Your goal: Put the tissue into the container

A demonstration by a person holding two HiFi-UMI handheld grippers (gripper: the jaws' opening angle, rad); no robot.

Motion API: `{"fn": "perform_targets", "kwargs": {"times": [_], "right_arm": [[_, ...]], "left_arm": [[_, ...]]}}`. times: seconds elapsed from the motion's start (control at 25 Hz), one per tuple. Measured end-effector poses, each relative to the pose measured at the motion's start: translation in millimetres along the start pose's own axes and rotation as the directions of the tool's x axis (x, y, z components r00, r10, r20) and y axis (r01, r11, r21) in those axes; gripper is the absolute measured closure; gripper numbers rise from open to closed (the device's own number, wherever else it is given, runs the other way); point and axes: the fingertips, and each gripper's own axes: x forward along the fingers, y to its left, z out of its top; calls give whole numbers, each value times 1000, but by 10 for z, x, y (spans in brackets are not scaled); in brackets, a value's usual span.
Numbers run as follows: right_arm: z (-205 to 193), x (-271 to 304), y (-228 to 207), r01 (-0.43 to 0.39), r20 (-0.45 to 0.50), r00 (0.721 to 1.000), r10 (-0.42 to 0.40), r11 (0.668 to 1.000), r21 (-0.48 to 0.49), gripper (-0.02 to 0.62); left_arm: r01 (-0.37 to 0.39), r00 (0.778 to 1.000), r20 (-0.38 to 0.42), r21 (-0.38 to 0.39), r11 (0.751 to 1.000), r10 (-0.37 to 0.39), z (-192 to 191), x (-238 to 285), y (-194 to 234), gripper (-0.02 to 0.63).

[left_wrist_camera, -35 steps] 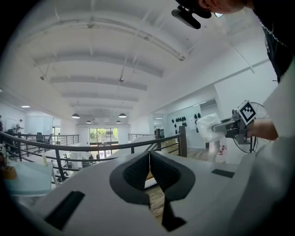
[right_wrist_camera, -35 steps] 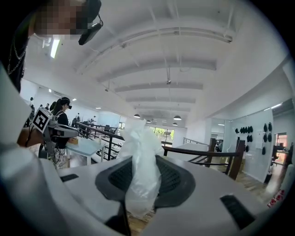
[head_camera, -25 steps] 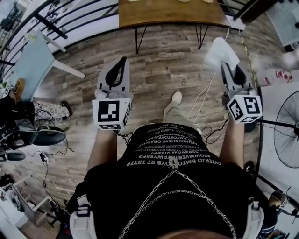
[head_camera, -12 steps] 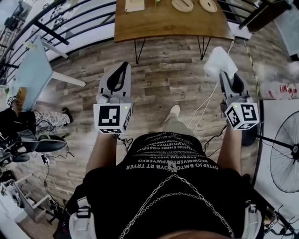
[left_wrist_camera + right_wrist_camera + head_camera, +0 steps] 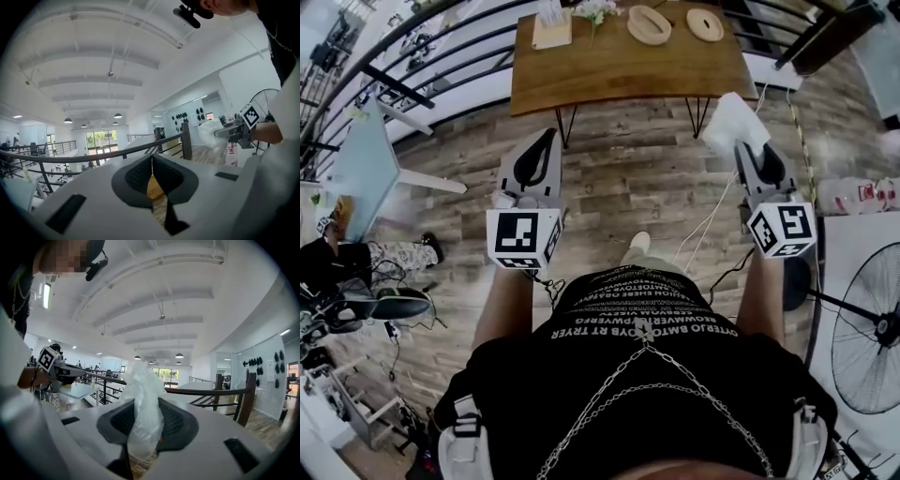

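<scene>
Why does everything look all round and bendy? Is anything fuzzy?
Head view: the wide lens bows the floor planks towards the edges, with even light and a sharp picture. Left gripper view: the ceiling beams and railing curve, and the corners go black. Right gripper view: the same curving, the close-up tissue looks slightly soft, and a mosaic patch covers a face.

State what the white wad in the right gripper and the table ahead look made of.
Tissue: thin, translucent white, crinkled, slightly glossy; tissue paper or plastic film, can't tell. Table: top warm brown with grain, matte wood look; legs thin, black, probably metal rod.
</scene>
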Motion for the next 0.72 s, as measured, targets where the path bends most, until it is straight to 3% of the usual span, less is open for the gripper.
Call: {"fn": "perform_targets", "kwargs": {"times": [0.28, 0.44, 0.72], "right_arm": [[48, 87, -488, -14, 27, 1000, 14, 1000, 23, 472], [-8, 138, -580, -39, 36, 999, 37, 997, 69, 472], [-1, 217, -619, -54, 26, 998, 53, 996, 64, 472]], "left_arm": [[-47, 999, 27, -29, 998, 47, 234, 310, -63, 577], [-50, 999, 1, -33, 998, 50, 132, 371, -123, 577], [-53, 999, -6, -34, 998, 52, 97, 497, -116, 577]]}}
